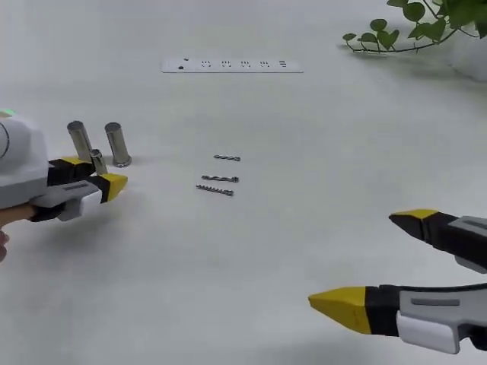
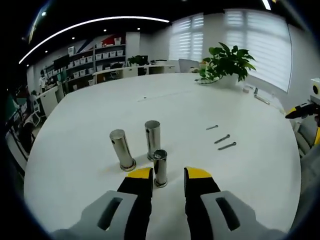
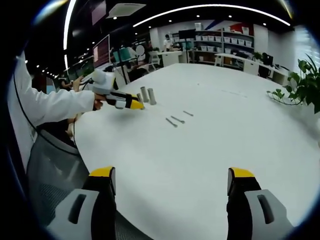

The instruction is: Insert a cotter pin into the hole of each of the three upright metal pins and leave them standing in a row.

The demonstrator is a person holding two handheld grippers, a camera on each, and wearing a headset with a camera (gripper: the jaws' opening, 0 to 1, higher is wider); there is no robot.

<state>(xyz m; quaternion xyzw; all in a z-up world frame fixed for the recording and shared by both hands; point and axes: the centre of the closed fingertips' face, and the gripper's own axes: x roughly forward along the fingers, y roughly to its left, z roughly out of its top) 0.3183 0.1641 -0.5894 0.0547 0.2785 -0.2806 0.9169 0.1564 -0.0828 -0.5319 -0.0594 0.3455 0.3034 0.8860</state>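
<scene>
Left gripper point(image 2: 169, 176) sat low over the table point(image 1: 259, 251), jaws parted and straddling the front pin point(image 2: 160, 167). Its left jaw looked to be touching the pin, with a gap at the right jaw, so it was released, not clenched. Front pin was upright on the table. Left pin point(image 2: 122, 149) and right pin point(image 2: 152, 139) were also upright, side by side just behind it, 3 in a tight cluster.

3 cotter pins point(image 1: 220, 179) lay flat on the table, one above the other in the head view, roughly parallel, to the right of the pins and well apart from them.

Right gripper point(image 1: 351, 258) was at the near right, jaws spread wide, grasping nothing, well apart from the cotter pins.

Power strip point(image 1: 232, 65) lay at the far side, plant point(image 1: 411, 26) at the far right.
</scene>
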